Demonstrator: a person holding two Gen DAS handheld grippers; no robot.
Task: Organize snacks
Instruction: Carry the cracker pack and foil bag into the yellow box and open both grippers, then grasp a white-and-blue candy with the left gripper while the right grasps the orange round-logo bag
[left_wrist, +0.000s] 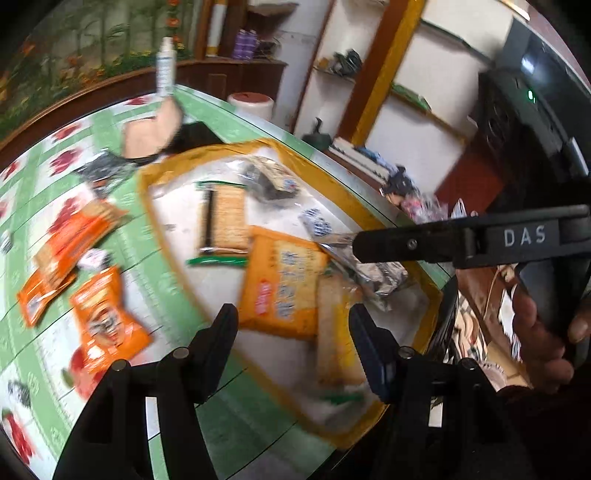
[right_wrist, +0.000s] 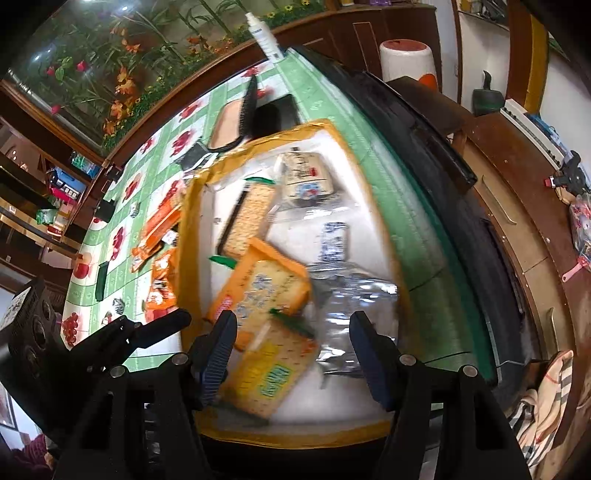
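Snacks (right_wrist: 258, 291) lie in yellow-rimmed tray (right_wrist: 192, 229); both claws hover open.

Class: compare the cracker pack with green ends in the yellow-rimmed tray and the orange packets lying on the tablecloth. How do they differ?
The cracker pack is clear, showing pale crackers; the orange packets are opaque and printed. The cracker pack lies inside the tray; the orange packets lie outside it on the tablecloth. Both lie flat, untouched by either gripper.
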